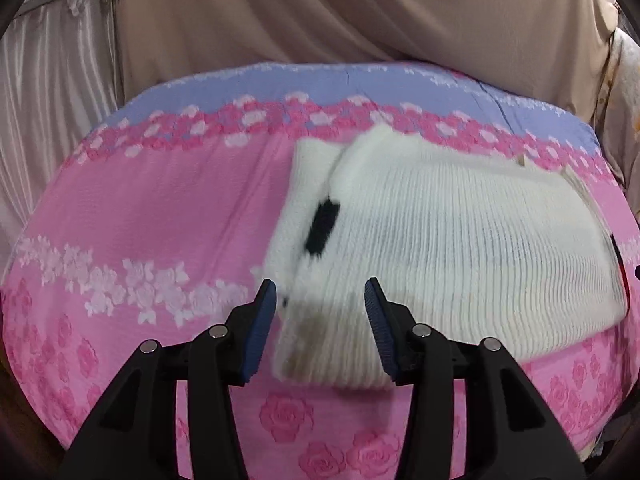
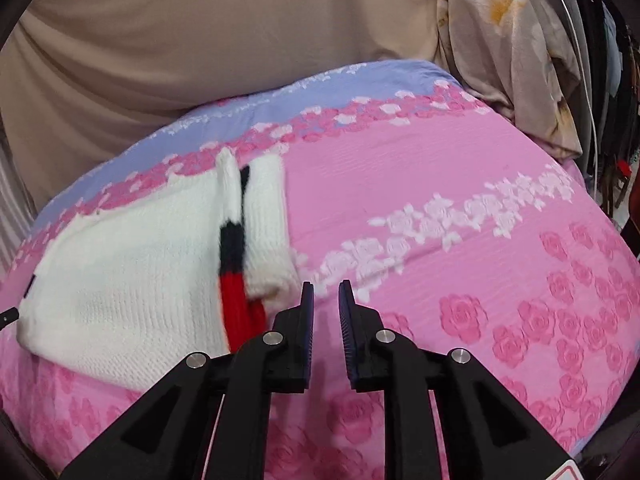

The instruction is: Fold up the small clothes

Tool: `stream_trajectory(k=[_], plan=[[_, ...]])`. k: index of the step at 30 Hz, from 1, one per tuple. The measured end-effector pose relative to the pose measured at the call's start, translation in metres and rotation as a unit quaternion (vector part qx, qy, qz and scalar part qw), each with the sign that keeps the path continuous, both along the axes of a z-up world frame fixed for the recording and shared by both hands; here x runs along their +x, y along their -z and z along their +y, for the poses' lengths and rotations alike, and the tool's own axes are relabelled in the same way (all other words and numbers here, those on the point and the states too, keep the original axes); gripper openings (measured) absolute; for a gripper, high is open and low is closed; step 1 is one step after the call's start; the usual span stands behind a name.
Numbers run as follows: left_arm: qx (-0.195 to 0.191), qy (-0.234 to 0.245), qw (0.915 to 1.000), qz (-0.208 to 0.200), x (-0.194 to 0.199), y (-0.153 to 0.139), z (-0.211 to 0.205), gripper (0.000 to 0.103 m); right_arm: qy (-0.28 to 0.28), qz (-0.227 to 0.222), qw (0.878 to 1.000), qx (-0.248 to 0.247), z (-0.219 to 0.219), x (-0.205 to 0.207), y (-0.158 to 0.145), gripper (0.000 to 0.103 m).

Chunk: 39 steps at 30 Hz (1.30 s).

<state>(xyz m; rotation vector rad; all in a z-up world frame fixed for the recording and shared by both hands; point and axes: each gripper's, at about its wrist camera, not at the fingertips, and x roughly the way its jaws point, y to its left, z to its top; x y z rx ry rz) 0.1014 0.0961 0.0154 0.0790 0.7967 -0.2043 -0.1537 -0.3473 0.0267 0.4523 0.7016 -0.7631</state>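
A white rib-knit sweater point(image 1: 460, 232) lay folded on a bed under a pink bedspread point(image 1: 140, 208) woven with raised roses, a band of pale flowers and a lavender strip along its far edge. In the left wrist view the knit filled the area from centre out to 3 o'clock, its ribs running as fine parallel ridges; a folded sleeve point(image 1: 304, 184) lay along its 9 o'clock side, with a short black stripe point(image 1: 322, 228) showing at the fold. The left tool point(image 1: 320, 300) stood with its jaws apart, the ribbed blue pads on either side of the sweater's near corner without pressing on it. In the right wrist view the same sweater sat toward 9 o'clock, a soft rounded slab, and a knitted band of black and red point(image 2: 236, 276) ran down its edge beside a folded white sleeve panel point(image 2: 266, 224). The right tool point(image 2: 326, 300) hung over bare bedspread just beside the sweater's red end, its jaws parted by a narrow gap with nothing between them. Behind the bed hung a smooth beige drape point(image 2: 200, 40), and crumpled floral cloth point(image 2: 504, 40) was heaped at 1 o'clock.
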Motion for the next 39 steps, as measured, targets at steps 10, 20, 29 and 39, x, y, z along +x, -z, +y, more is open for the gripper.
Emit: stream_trajectory(k=[10, 20, 29, 39], plan=[[-0.012, 0.015, 0.9998, 0.001, 0.124, -0.014, -0.062, 0.072, -0.056, 0.0, 0.998, -0.001, -0.038, 0.144, -0.002, 0.046], [-0.052, 0.026, 0.996, 0.067, 0.186, 0.028, -0.071, 0.004, -0.062, 0.014, 0.997, 0.047, -0.061, 0.179, 0.04, 0.008], [-0.04, 0.004, 0.9983, 0.043, 0.191, 0.039, -0.062, 0.004, -0.022, 0.041, 0.998, 0.05, -0.085, 0.174, 0.056, 0.005], [-0.011, 0.025, 0.9974, -0.067, 0.107, -0.027, -0.084, 0.028, -0.111, -0.026, 0.993, -0.008, 0.017, 0.169, -0.006, 0.019]])
